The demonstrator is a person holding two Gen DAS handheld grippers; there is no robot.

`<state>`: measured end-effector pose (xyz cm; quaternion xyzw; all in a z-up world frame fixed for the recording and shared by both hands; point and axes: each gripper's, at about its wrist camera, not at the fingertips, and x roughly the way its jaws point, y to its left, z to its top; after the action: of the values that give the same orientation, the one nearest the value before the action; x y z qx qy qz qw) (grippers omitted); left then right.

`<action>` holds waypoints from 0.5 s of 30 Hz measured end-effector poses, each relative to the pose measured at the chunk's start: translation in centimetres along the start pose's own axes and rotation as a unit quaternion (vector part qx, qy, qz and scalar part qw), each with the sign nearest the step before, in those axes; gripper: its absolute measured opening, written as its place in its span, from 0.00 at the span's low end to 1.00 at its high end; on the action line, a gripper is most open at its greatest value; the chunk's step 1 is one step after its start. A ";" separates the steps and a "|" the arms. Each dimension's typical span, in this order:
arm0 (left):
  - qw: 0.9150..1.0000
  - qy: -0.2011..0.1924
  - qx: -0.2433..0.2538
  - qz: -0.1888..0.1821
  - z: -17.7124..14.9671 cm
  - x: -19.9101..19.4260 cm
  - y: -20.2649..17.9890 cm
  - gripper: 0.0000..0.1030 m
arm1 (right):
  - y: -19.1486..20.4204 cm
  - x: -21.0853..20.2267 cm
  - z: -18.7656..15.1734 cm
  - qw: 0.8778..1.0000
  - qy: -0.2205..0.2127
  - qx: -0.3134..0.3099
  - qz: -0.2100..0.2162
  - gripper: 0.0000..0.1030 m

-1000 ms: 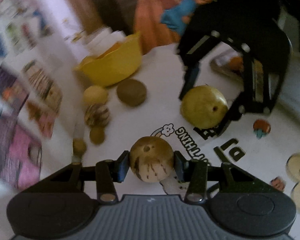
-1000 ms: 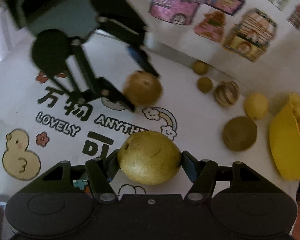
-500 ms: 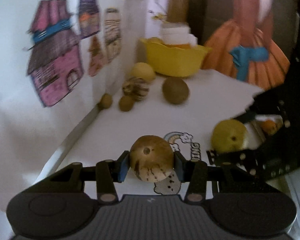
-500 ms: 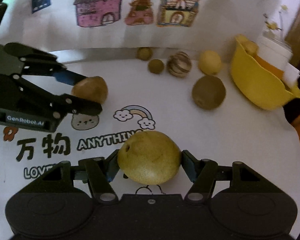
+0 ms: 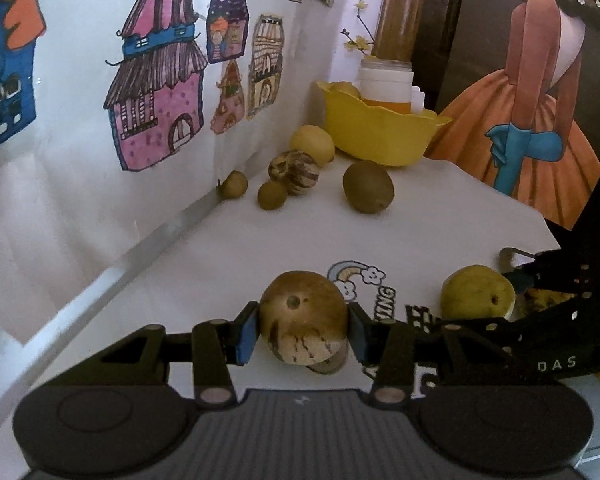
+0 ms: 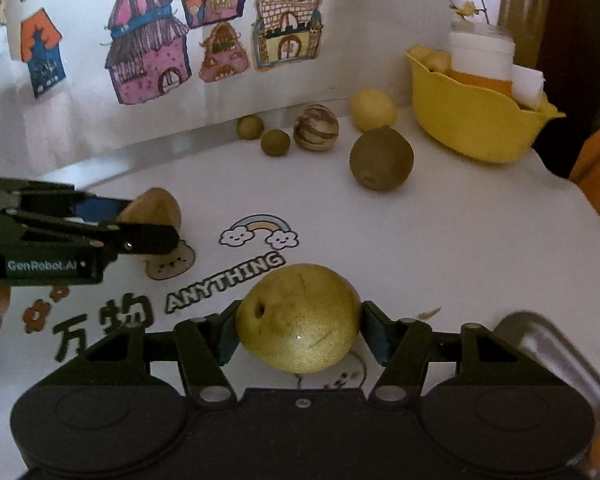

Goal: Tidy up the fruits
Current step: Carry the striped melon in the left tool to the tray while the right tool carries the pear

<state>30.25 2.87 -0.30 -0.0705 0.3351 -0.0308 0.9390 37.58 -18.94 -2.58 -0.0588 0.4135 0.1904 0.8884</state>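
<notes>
My left gripper (image 5: 302,334) is shut on a round brown fruit with cream streaks (image 5: 303,322), held just above the white printed tablecloth (image 5: 260,248). My right gripper (image 6: 299,334) is shut on a yellow-green pear (image 6: 298,318), also a little above the cloth. In the left wrist view the pear (image 5: 478,294) shows at the right between the other gripper's dark fingers. In the right wrist view the left gripper (image 6: 150,226) comes in from the left with the brown fruit (image 6: 152,208).
By the wall lie two small olive fruits (image 6: 250,126), a striped ball fruit (image 6: 315,128), a lemon (image 6: 372,110) and a brown kiwi-like fruit (image 6: 381,163). A yellow bowl (image 6: 472,120) holding a white jar stands in the far right corner. A metal tray rim (image 6: 548,344) lies at the near right.
Both grippers have rolled, so the table and wall now look level instead of tilted. Each one has kept its fruit.
</notes>
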 end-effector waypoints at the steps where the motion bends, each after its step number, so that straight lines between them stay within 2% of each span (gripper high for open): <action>1: 1.000 0.001 -0.002 -0.002 -0.1 -0.2 -0.2 0.48 | 0.1 -0.3 -0.2 1.000 -0.002 0.005 0.002 0.61; 10: 1.000 -0.002 -0.005 -0.018 -0.7 -2.4 -1.3 0.48 | -0.2 -4.4 -2.8 0.994 -0.063 0.075 0.038 0.61; 15: 1.000 -0.005 0.010 -0.028 -0.9 -3.8 -2.5 0.48 | -0.7 -8.3 -4.6 0.990 -0.098 0.095 0.045 0.61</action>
<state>26.69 0.68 1.74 -0.0705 0.3283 -0.0597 0.9400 29.72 -23.23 0.65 0.0633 0.3426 0.1948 0.9169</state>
